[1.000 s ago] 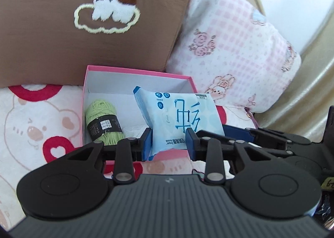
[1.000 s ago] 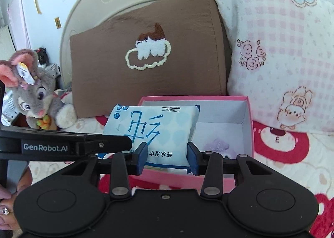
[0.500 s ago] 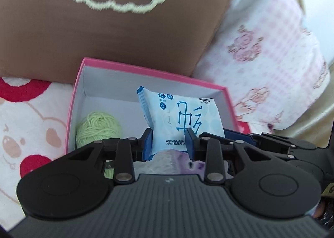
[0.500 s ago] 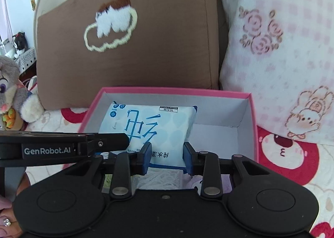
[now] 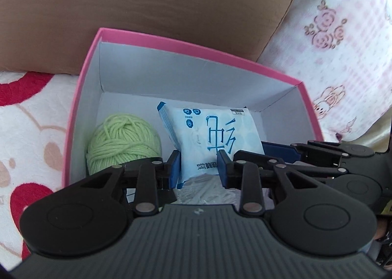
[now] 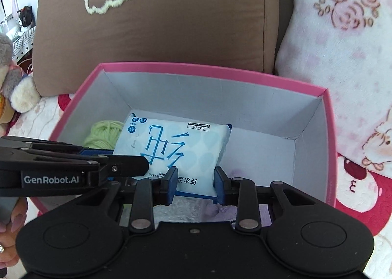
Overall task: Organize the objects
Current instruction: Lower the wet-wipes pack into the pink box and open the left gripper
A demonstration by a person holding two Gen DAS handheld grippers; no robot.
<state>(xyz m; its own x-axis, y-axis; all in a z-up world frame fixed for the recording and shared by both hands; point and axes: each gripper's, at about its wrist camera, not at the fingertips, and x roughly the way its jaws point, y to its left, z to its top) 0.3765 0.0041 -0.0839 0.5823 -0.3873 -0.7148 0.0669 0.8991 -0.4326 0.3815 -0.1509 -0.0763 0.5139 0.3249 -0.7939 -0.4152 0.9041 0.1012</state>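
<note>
A light blue pack of wet wipes (image 5: 208, 137) is held inside an open pink box (image 5: 196, 46) with grey inner walls. My left gripper (image 5: 199, 166) is shut on the pack's near edge. My right gripper (image 6: 195, 185) is shut on the same pack (image 6: 171, 146) from the right side. The pack sits low in the pink box (image 6: 208, 68), tilted up toward the far wall. A green yarn ball (image 5: 122, 139) lies in the box's left part, beside the pack; it also shows in the right wrist view (image 6: 103, 134).
A brown pillow (image 6: 171, 21) with a cloud patch leans behind the box. A pink and white pillow (image 6: 343, 46) stands to its right. A grey plush toy (image 6: 14, 88) sits at far left. White and purple items (image 6: 215, 210) lie in the box's near part. The bedcover (image 5: 29, 112) is white with red hearts.
Both grippers have moved forward and down with the wipes pack, from above the box's near rim to inside the box. The box looms larger in both views.
</note>
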